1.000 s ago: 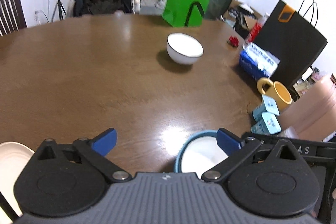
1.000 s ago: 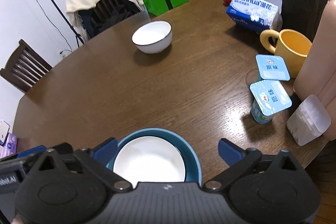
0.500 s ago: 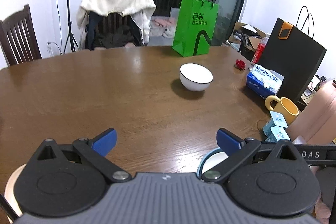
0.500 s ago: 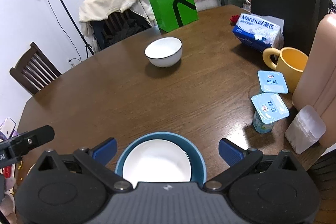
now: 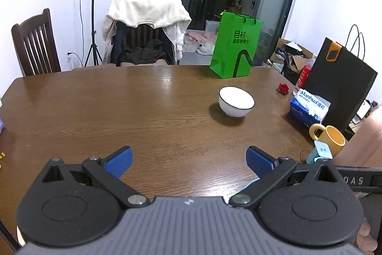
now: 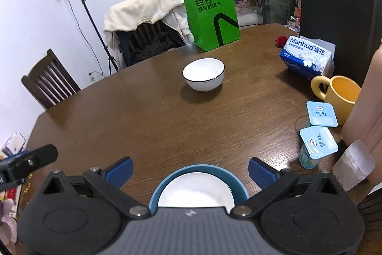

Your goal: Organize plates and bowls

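Where the near edge of the wooden table (image 6: 152, 126) is met, the right gripper (image 6: 190, 170) is seen with its blue-tipped jaws spread wide and nothing held between them. Directly below that gap, a white plate (image 6: 196, 190) is found nested inside a blue bowl (image 6: 235, 181), both resting at the table's near edge. The left gripper (image 5: 188, 159) is likewise recorded as wide apart and empty, held over bare wood; only a thin sliver of the blue bowl's rim is glimpsed beside its right finger.

To the right, two sealed yogurt cups (image 6: 317, 142) are placed just beside each other, with a yellow mug (image 6: 341, 92) close behind them and a translucent plastic container (image 6: 353, 164) near the table's edge. A white bowl with a dark rim (image 6: 203, 74) is set upright near the middle of the table, well apart from both grippers. Further back on the right, a blue tissue pack (image 6: 308, 56) is laid in front of a black paper bag (image 6: 339, 6), with a small red flower (image 6: 281, 40) beside it. At the far edge, a green paper bag (image 6: 210, 13) is stood upright. Beyond the table, a chair draped with a cream garment (image 6: 143, 11) is noted.
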A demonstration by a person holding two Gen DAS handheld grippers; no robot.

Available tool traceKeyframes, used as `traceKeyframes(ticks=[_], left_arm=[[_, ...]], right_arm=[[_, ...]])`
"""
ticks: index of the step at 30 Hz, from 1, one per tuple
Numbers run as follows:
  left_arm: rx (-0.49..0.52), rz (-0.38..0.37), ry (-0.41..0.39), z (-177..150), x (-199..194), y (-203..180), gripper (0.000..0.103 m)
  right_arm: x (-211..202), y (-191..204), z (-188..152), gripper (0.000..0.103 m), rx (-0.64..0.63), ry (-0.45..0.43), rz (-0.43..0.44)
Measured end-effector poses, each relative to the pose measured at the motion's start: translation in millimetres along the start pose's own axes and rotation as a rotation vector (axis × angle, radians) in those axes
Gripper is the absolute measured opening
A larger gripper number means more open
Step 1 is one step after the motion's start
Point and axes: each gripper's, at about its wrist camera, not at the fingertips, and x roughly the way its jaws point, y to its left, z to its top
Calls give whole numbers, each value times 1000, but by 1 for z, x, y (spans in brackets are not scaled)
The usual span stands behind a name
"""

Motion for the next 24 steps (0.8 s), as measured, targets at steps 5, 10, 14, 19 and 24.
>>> traceKeyframes(ticks=[5,10,14,19,24], left_arm=[[-12,21,-14,4,-3,4,103],[-27,55,-25,7,-6,12,103],[-60,79,-16,9,-5,24,103],[-85,104,-4,13,-2,36,103],[-111,125,12,20,4,49,103]], right_arm=[[2,13,2,103,-33,7,18],[7,24,6,103,-41,12,29],[15,36,12,103,-73,21,29],[24,55,20,103,-109,24,38],[37,71,30,103,-118,43,54]])
